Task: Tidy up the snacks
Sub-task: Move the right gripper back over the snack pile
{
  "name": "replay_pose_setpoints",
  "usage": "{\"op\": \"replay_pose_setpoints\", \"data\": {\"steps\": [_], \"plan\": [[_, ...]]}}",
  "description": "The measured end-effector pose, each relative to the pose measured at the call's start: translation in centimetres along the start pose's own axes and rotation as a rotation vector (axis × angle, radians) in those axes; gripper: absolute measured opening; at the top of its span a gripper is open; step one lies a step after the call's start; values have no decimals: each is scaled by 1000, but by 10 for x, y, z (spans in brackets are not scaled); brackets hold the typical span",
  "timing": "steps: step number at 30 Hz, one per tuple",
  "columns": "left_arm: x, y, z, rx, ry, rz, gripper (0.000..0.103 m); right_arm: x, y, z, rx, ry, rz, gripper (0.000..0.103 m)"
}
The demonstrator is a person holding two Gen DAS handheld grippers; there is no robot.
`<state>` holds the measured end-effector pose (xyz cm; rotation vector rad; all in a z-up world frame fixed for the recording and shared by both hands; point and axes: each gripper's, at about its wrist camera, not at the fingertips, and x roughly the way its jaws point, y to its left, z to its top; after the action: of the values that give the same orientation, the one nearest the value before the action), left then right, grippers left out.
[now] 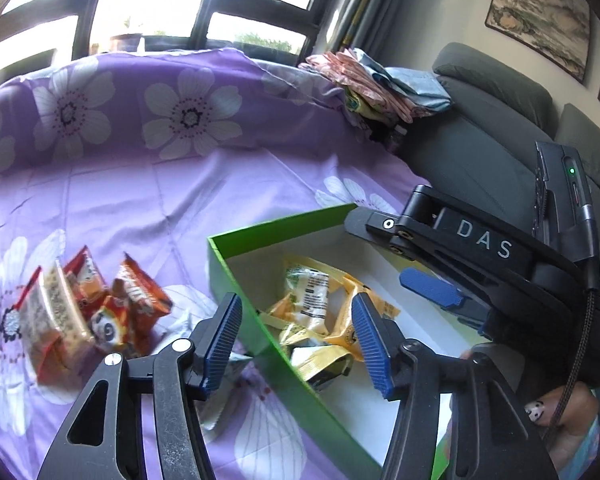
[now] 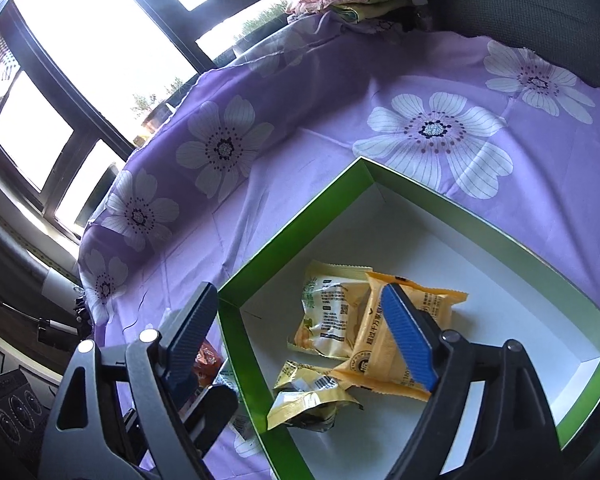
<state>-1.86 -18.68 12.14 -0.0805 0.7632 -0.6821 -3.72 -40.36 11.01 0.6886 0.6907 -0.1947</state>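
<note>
Purple floral cloth covers the surface [image 1: 148,200], green box [image 1: 220,268] at centre. Left of the box lie the orange packets [image 1: 136,304], nearest my left hand-held gripper [image 1: 296,340]. I see it spread and empty, like the right hand-held gripper [image 2: 300,328] over the box.

Lilac cotton sheet [image 2: 308,168] w/ big white flowers, dark dotted centres. Shallow cardboard box [image 2: 288,216]: bright green walls, white inside. Foil snack packets in the box [image 2: 384,336]: yellow-orange, some green print. Crinkly snack packs on the sheet [image 1: 112,312]: red-orange, one w/ panda face.

green box [image 2: 300,232] walls fence 3 yellow packets [image 2: 360,332] – right half bare, purple cloth [image 2: 540,160] beyond open.
</note>
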Motion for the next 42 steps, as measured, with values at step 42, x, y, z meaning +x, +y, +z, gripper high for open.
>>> {"op": "replay_pose_setpoints", "data": {"steps": [42], "plan": [[-87, 214, -56, -409, 54, 534, 77, 89, 154, -117, -554, 240, 76, 95]]}}
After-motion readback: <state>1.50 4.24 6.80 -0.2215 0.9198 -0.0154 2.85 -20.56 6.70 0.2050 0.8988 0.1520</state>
